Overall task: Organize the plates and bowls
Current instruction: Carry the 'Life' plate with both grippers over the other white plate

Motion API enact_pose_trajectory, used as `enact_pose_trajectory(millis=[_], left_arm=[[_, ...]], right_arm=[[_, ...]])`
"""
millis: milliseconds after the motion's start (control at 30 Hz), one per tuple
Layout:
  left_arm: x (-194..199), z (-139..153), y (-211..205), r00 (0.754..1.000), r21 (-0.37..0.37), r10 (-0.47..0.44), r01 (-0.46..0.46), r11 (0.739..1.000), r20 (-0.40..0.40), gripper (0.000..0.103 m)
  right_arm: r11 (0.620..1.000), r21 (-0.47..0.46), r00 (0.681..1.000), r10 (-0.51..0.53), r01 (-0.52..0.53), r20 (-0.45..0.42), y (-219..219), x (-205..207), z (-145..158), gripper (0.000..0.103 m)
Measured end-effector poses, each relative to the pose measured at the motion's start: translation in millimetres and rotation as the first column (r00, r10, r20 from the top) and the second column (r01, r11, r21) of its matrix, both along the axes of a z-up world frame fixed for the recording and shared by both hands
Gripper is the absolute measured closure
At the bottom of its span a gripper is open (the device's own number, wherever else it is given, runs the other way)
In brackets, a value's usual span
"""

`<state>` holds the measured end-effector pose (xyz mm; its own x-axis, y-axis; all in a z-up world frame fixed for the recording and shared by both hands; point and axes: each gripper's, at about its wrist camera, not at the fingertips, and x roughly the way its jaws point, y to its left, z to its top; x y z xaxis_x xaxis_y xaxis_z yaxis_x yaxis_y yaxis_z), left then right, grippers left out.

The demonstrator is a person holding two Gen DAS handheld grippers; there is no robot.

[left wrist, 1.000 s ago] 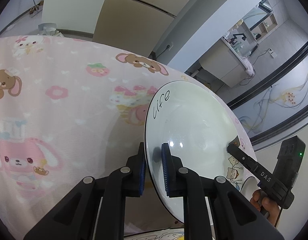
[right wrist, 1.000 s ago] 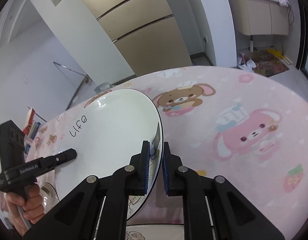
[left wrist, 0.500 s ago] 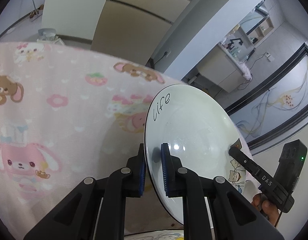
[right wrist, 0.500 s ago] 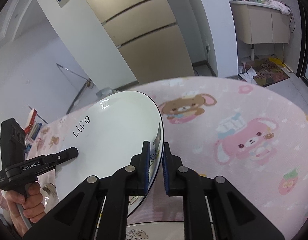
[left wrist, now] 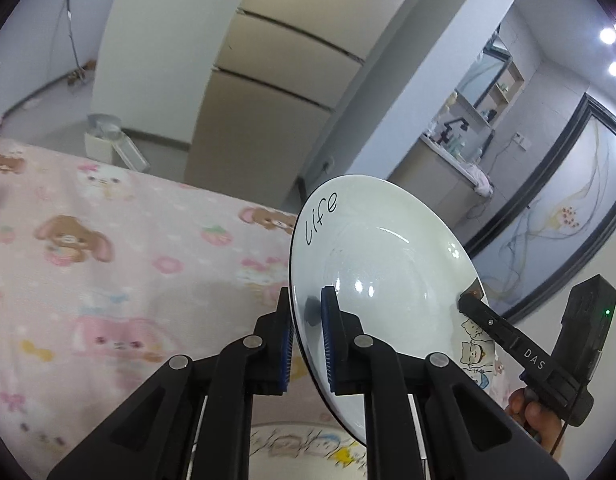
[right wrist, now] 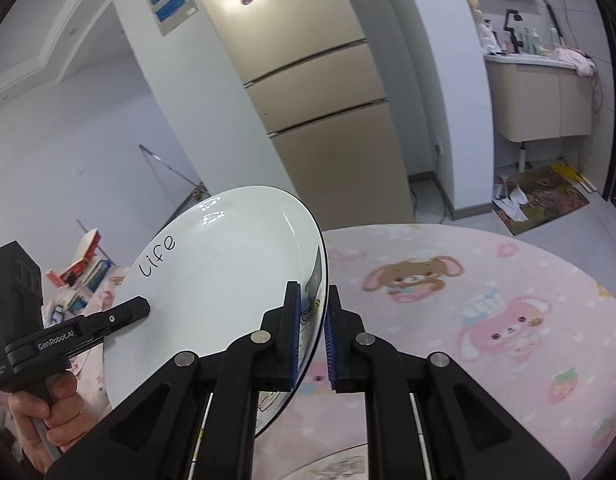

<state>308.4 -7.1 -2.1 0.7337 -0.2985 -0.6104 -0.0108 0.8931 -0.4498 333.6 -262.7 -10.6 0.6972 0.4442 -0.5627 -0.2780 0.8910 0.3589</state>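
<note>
Blurred patterned plate (left wrist: 308, 446) below the tongs, cut off by bottom edge.

Both grippers are matte black — the left gripper (left wrist: 308, 336) and right gripper (right wrist: 312, 332) carry ribbed blue pads (left wrist: 328, 344), silver pivot screws, white "DAS" and "GenRobot.AI" lettering — bare-skinned hand (right wrist: 48, 412) lower left.

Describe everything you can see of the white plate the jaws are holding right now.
The white plate looks like glossy ceramic, round with a thin dark rim, "Life" handwritten near one edge and cartoon cats printed near the opposite edge. It is held up off the pink tablecloth, tilted steeply. The left gripper clamps one edge and the right gripper the opposite edge, a jaw on each face.
</note>
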Motion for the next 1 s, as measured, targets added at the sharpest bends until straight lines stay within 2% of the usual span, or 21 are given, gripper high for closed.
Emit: enact_pose_trajectory(millis=[267, 533, 733, 1000], left_arm=[[-46.6, -2.6, 25.4, 0.997, 0.007, 0.06, -0.06, 0.998, -0.04, 0.089], [-97.2, -5.6, 6.9, 0.997, 0.171, 0.077, -0.071, 0.983, -0.028, 0.087], [-111.7, -14.5, 9.0, 0.996, 0.18, 0.08, -0.071, 0.981, -0.043, 0.087], [-121.6, -20.5, -3.1, 0.997, 0.273, 0.076, -0.067, 0.96, -0.022, 0.085]], right_arm=[[0.995, -0.051, 0.996, 0.084, -0.085, -0.01, 30.2, -25.8, -1.4, 0.092], [0.99, -0.068, 0.992, 0.118, -0.12, -0.041, 39.4, -61.8, -17.7, 0.091], [0.987, -0.091, 0.99, 0.132, -0.135, -0.039, 43.6, -73.6, -24.2, 0.091], [0.986, -0.074, 0.987, 0.148, -0.152, -0.059, 42.0, -72.8, -30.7, 0.091]])
